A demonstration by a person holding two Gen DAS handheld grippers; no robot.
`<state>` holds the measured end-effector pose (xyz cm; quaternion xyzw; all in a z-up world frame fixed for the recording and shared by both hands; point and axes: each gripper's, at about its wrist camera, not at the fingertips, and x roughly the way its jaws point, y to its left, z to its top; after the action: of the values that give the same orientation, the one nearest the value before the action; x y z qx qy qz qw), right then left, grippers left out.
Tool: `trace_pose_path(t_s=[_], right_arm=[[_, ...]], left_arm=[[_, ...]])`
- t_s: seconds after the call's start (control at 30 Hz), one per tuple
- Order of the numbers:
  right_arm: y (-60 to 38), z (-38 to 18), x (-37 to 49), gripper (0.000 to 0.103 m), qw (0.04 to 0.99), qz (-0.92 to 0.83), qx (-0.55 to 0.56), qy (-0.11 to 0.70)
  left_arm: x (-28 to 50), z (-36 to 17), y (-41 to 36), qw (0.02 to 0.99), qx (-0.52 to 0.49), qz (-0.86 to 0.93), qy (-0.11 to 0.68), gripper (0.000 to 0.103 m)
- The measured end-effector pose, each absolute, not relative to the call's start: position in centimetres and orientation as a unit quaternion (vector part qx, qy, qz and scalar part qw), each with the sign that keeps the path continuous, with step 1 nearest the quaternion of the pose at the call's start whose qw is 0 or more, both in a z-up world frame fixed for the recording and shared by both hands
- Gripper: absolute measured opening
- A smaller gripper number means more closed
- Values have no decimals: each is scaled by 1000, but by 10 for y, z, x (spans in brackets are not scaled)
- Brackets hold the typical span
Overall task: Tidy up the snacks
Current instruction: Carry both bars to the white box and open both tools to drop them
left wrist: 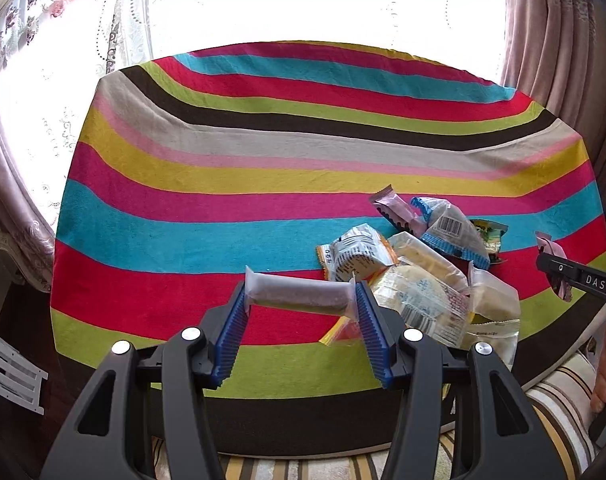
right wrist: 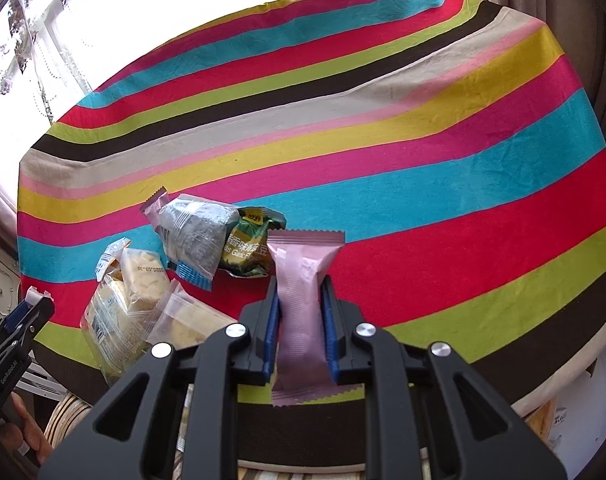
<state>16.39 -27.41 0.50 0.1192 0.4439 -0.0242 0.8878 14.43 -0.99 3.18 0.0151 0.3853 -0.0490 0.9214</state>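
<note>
My left gripper (left wrist: 301,294) is shut on a long clear-wrapped dark snack bar (left wrist: 299,300), gripped end to end and held just above the striped tablecloth (left wrist: 223,200). To its right lies a pile of snack packets (left wrist: 423,276). My right gripper (right wrist: 300,284) is shut on a pink wrapped bar (right wrist: 303,272) that stands lengthwise between the pads. Left of it lie a grey-and-blue packet (right wrist: 195,236), a green packet (right wrist: 249,254) and clear packets of yellow cakes (right wrist: 131,296). A second pink packet (right wrist: 155,204) peeks out behind the pile. The right gripper (left wrist: 559,270) shows at the right edge of the left wrist view.
The round table fills both views, with bare cloth on its far half and left side. Bright windows with lace curtains (left wrist: 83,40) and brown drapes (left wrist: 551,40) stand behind it. A white rack (left wrist: 11,372) sits low left. A person's striped sleeve (left wrist: 559,396) is near the front edge.
</note>
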Motion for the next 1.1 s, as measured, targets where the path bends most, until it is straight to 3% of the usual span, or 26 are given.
trace_pose_path(t_s=[1.1], right_arm=[[-443,-5,35,19,873,-115,194,433]], left_arm=[[83,49,-230,871,118,-248,408,51]])
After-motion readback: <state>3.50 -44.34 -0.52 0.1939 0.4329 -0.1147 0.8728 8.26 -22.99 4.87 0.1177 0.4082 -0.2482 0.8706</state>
